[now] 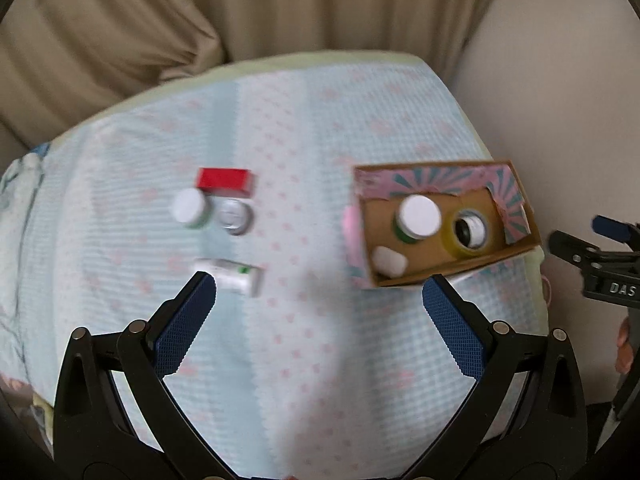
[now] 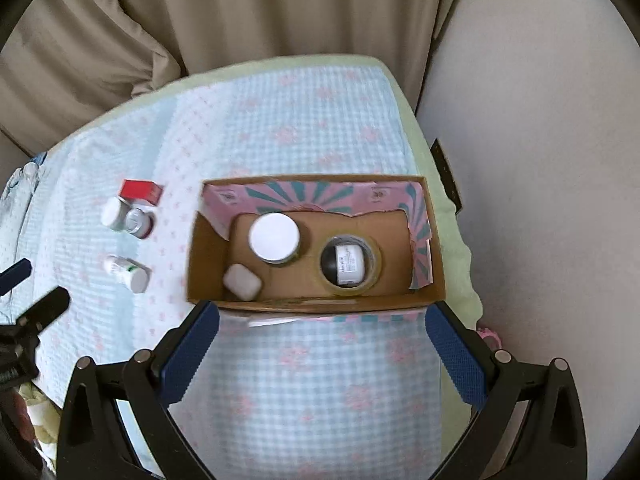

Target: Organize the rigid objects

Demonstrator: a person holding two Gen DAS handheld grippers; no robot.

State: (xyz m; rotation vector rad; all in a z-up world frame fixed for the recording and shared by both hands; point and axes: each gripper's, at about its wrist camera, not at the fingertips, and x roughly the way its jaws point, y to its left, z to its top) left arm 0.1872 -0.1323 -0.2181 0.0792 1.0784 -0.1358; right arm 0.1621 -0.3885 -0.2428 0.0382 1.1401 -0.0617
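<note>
I hold both tools spread wide and empty above the bed (image 2: 320,380): my left tool (image 1: 319,300) over the loose group, my right tool (image 2: 322,320) at the cardboard box (image 2: 204,264) by the bed's right edge. Inside it sit a white-lidded jar (image 2: 274,236), tape roll (image 2: 374,258) and white case (image 2: 242,282). Toward the left edge lie a red box (image 1: 225,180), two small jars (image 1: 190,208) and a white tube (image 1: 232,276).

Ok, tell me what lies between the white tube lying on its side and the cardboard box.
Only bare blue-and-pink patterned cloth lies between the white tube and the cardboard box. Both wrist views show this.
</note>
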